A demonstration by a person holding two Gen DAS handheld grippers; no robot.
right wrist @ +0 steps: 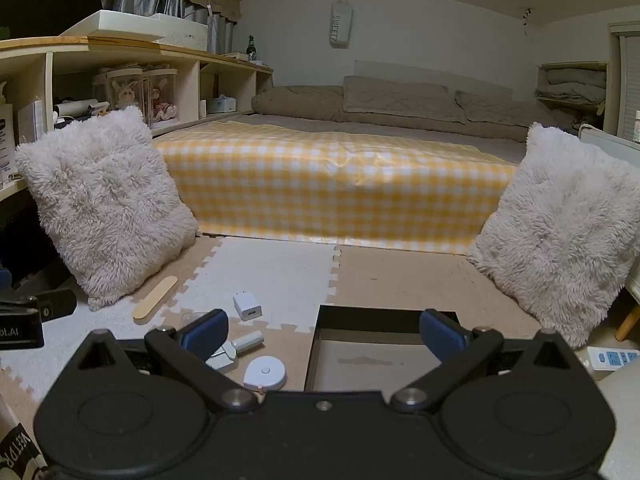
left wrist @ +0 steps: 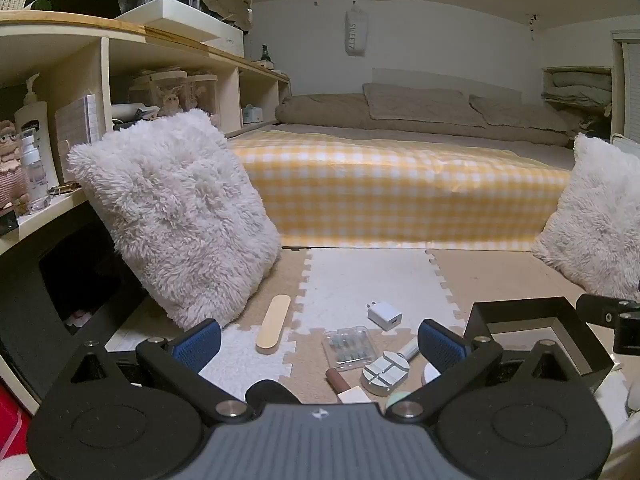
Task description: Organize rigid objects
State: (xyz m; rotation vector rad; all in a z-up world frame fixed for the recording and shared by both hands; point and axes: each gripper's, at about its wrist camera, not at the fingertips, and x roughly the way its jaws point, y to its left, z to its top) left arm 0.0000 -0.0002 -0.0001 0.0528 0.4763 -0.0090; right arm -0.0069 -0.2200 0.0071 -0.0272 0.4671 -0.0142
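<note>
Left tool [left wrist: 320, 340] spread above round grey gadget [left wrist: 384, 373], right tool [right wrist: 322, 334] spread over black tray [right wrist: 316, 344], nothing held

Ahead of the tongs lie one wooden stick [left wrist: 273, 327], one white charger [left wrist: 384, 315], one clear case [left wrist: 349, 347], one tape measure [right wrist: 265, 373], one black tray [right wrist: 352, 320], and two fluffy pillows [right wrist: 106, 204].

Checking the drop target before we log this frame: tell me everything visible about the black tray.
The black tray is a shallow, open-topped rectangular box with thin, upright matte black walls and a pale floor showing a faint smudge. It looks rigid, perhaps card or plastic. Nothing shows in the visible part. It sits flat on the tan foam mat, right of the scattered small items. Its near edge is hidden behind the open right gripper. Nothing visibly touches it.
</note>
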